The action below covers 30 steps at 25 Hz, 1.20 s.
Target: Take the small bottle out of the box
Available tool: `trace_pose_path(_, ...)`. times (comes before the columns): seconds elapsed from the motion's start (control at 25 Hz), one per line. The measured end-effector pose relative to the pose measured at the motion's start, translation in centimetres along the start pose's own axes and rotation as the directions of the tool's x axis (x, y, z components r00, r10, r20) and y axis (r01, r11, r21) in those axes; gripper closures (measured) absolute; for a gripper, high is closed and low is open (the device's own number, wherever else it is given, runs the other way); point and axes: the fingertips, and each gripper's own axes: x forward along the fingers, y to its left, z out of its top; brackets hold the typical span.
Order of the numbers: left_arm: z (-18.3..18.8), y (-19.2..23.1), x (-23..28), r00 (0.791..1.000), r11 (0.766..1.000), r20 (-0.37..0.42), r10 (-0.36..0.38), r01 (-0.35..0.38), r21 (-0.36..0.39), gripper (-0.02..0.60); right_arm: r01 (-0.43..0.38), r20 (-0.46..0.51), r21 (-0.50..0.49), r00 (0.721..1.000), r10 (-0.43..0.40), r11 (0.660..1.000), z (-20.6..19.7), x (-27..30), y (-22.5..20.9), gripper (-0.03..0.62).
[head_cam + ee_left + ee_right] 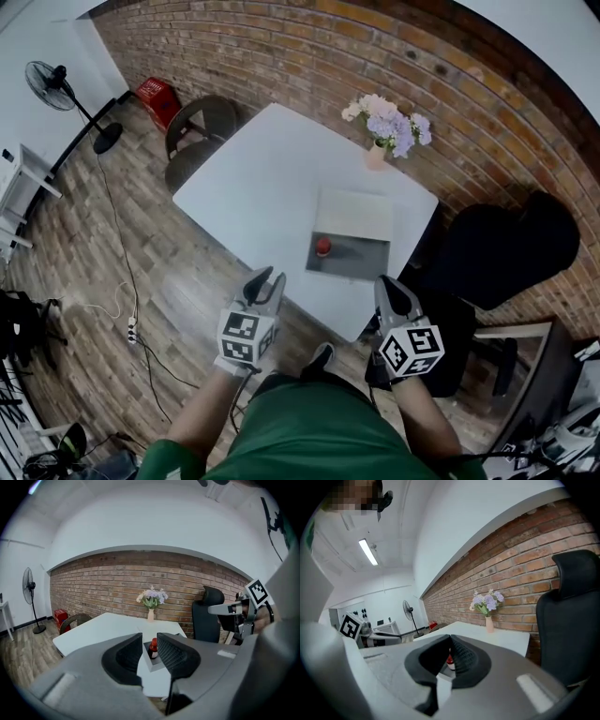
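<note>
A small bottle (322,247) with a red cap stands upright in the left part of a shallow grey box (361,267), whose pale lid lies open behind it. The box sits near the front edge of a white table (272,178). Both grippers hover off the table, short of the box. My left gripper (266,279) is below-left of the box, open by a narrow gap and holding nothing. My right gripper (395,287) is below-right of the box, shut and empty. The bottle (153,648) shows through the left gripper's (149,639) jaws. It also peeks out as the bottle (450,662) below the right gripper's (450,641) tips.
A vase of flowers (384,131) stands at the table's far edge by the brick wall. A black office chair (497,248) is to the right, two wicker chairs (202,122) at the far left corner. A fan (66,84) and a red crate (157,97) stand beyond.
</note>
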Motion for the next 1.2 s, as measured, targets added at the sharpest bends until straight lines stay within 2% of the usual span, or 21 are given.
trace_pose_path(0.24,-0.5,-2.0,4.9,0.999,0.999,-0.040,-0.002,0.004,0.039,0.436,0.010,0.009,0.033,1.000,-0.010,0.999,0.5,0.0,-3.0,0.591)
trace_pose_path(0.44,-2.3,-3.1,9.0,0.993,0.997,-0.109,-0.036,0.042,0.060,0.396,0.041,-0.003,0.053,0.999,-0.041,0.998,-0.4,-0.7,-4.2,0.591)
trace_pose_path(0.6,-4.2,-3.1,12.6,0.982,0.995,-0.176,-0.070,0.082,0.062,0.390,0.097,-0.012,0.063,0.995,-0.096,0.993,-0.6,-0.9,-5.0,0.591)
trace_pose_path(0.84,-7.1,-3.3,16.8,0.956,0.976,-0.272,-0.107,0.153,0.153,0.376,0.172,-0.022,0.078,0.985,-0.171,0.982,-1.0,-1.5,-5.4,0.591)
trace_pose_path(1.04,-7.5,-2.6,18.4,0.958,0.969,-0.271,-0.089,0.146,0.200,0.376,0.211,-0.039,0.087,0.977,-0.208,0.974,-1.8,-1.7,-5.2,0.591)
trace_pose_path(1.2,-7.7,-2.9,19.5,0.957,0.959,-0.266,-0.113,0.175,0.222,0.376,0.241,-0.046,0.101,0.970,-0.237,0.965,-2.4,-2.0,-5.2,0.591)
